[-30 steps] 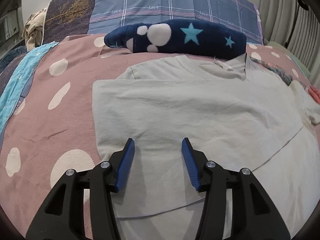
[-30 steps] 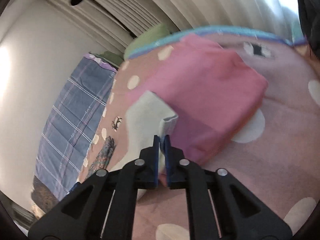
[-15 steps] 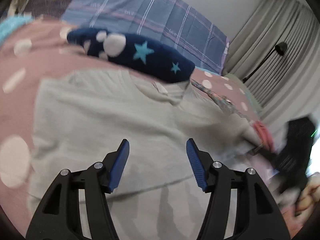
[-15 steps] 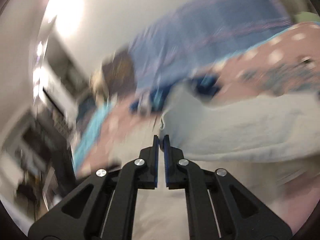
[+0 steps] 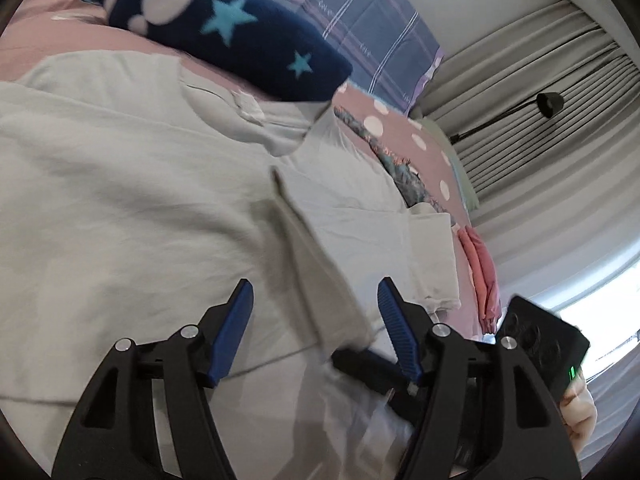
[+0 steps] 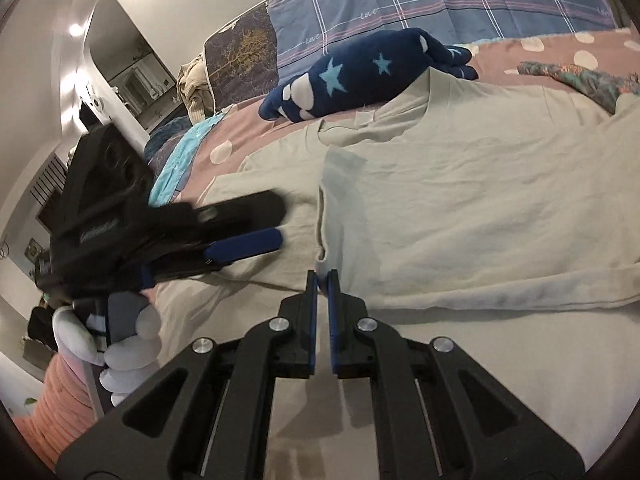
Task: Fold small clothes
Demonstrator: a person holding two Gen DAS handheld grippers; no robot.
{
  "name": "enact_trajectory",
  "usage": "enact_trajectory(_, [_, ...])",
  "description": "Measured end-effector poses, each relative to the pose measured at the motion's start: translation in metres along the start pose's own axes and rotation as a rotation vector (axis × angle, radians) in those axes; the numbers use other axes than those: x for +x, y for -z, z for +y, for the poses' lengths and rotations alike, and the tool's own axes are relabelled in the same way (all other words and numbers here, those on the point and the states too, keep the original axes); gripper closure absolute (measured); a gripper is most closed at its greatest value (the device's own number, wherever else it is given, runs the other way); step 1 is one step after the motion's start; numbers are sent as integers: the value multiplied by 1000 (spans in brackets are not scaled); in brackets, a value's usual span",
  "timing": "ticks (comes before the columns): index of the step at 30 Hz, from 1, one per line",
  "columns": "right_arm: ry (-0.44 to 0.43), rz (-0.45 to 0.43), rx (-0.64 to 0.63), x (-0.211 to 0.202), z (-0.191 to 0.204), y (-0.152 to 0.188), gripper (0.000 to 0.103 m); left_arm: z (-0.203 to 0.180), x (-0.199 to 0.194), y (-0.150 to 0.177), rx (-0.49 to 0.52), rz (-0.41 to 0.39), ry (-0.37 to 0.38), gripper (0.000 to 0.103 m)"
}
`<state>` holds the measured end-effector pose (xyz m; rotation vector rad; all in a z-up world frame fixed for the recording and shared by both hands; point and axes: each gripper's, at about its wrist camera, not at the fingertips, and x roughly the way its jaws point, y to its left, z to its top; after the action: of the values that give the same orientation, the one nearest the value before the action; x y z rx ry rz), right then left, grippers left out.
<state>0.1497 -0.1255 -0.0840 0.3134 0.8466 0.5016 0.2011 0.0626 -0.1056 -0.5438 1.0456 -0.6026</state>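
Left wrist view shows the left gripper [image 5: 316, 304] with its blue fingers spread wide, hovering over a pale grey-green t-shirt [image 5: 132, 208] laid flat on a pink polka-dot bedspread [image 5: 394, 128]. A folded edge of the shirt runs diagonally between the two fingers. Beyond the collar lies a navy fleece item with stars [image 5: 224, 28], and a folded pink garment [image 5: 482, 276] sits at the far right near the curtains [image 5: 532, 92]. From the right wrist view, the right gripper [image 6: 322, 280] has its fingers nearly closed, with only a thin gap, the corner of the shirt's folded flap [image 6: 460, 216] pinched between them. The left gripper [image 6: 240, 236] appears blurred on the left of that view, just above the shirt.
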Motion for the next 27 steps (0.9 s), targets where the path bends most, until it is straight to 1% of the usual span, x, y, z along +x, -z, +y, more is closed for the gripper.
enact_trajectory(1, [2, 2, -5, 3, 1, 0, 98, -3, 7, -3, 5, 15, -14, 38])
enact_trajectory(2, [5, 3, -11, 4, 2, 0, 98, -5, 14, -5, 15, 29, -49, 38])
enact_trajectory(3, [7, 4, -17, 3, 3, 0, 98, -8, 23, -7, 26, 39, -99, 41])
enact_trajectory(4, [10, 4, -24, 3, 4, 0, 98, -11, 30, -8, 42, 44, -125, 50])
enact_trajectory(5, [13, 2, -30, 3, 5, 0, 98, -14, 35, -9, 62, 49, -137, 98])
enact_trajectory(6, [14, 0, -34, 3, 6, 0, 97, -18, 38, -11, 72, 60, -142, 100])
enact_trajectory(7, [13, -3, -35, 3, 6, 0, 94, -22, 35, -14, 80, 41, -130, 100])
enact_trajectory(8, [20, -12, -36, -1, 6, -1, 93, -27, 29, -17, 96, 16, -121, 100])
enact_trajectory(9, [27, -21, -39, -4, 6, -1, 86, -39, 14, -22, 136, -35, -113, 100])
enact_trajectory(10, [31, -38, -51, -12, 6, -2, 77, -49, -2, -28, 167, -79, -101, 99])
enact_trajectory(12, [41, -78, -73, -29, 3, -2, 74, -67, -41, -40, 219, -178, -96, 99])
enact_trajectory(15, [112, -94, -82, -49, -16, 0, 74, -76, -99, -53, 276, -311, -140, 99])
enact_trajectory(17, [197, -85, -3, -58, -49, 2, 74, -68, -129, -56, 285, -361, -186, 99])
enact_trajectory(18, [222, -84, 32, -60, -60, 3, 74, -62, -142, -56, 282, -380, -210, 99])
enact_trajectory(19, [263, -84, 94, -64, -78, 6, 73, -51, -154, -55, 270, -400, -243, 99])
enact_trajectory(20, [300, -86, 149, -69, -93, 10, 72, -40, -161, -54, 254, -410, -271, 99])
enact_trajectory(21, [307, -89, 189, -72, -103, 14, 76, -27, -165, -52, 233, -412, -293, 99])
enact_trajectory(23, [250, -100, 249, -78, -116, 21, 76, 8, -167, -46, 166, -386, -332, 99])
enact_trajectory(24, [243, -103, 258, -78, -117, 23, 76, 21, -164, -43, 147, -370, -353, 99])
enact_trajectory(26, [267, -98, 236, -76, -113, 23, 75, 43, -157, -40, 118, -342, -391, 99])
enact_trajectory(27, [282, -93, 216, -74, -109, 22, 71, 53, -154, -39, 102, -328, -405, 99])
